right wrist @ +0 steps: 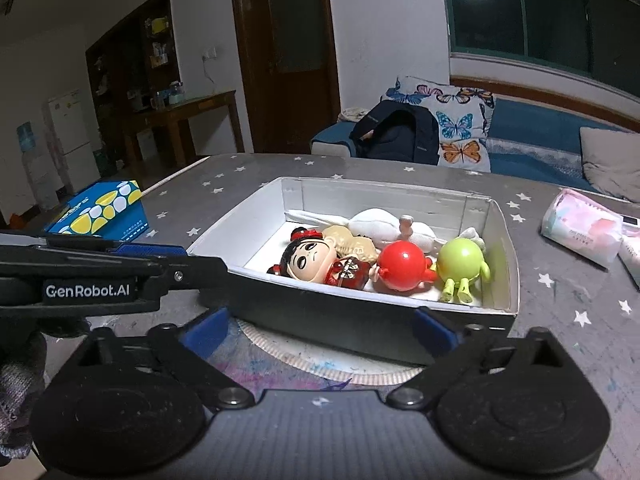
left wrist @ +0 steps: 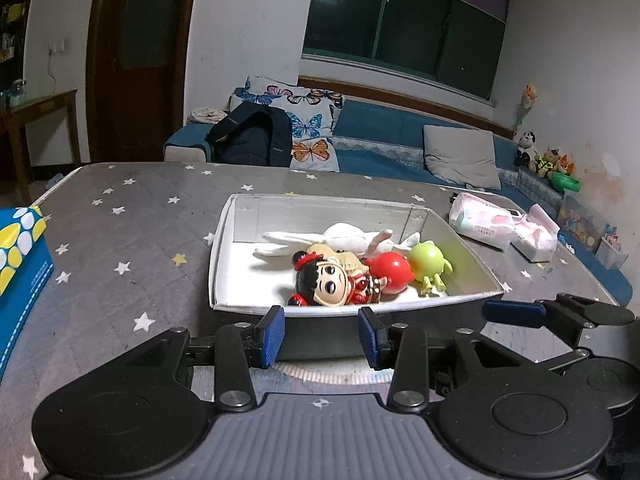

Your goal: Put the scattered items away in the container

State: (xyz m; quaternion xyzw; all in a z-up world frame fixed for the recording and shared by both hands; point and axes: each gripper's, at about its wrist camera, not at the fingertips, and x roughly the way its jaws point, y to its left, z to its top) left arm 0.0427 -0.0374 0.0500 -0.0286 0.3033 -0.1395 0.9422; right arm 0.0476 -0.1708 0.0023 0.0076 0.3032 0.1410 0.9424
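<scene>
Container: I saw the open box [right wrist: 502,248] sitting on the star-print table [left wrist: 120,240], just ahead of both grippers.
Contents: a black-haired doll [right wrist: 316,260], a red ball figure [right wrist: 402,266], a green figure [right wrist: 460,262], a white plush [right wrist: 380,224] and a beige toy [right wrist: 348,240] lay inside, touching one another.
Left gripper [left wrist: 322,332]: I held it empty with its jaws partly apart.
Right gripper [right wrist: 320,328]: its jaws stood wide and held nothing.
Left outside: only tissue packs [left wrist: 484,220] and a blue carton [right wrist: 104,212] sat on the table.
Progress: I judged the tidying essentially finished.
</scene>
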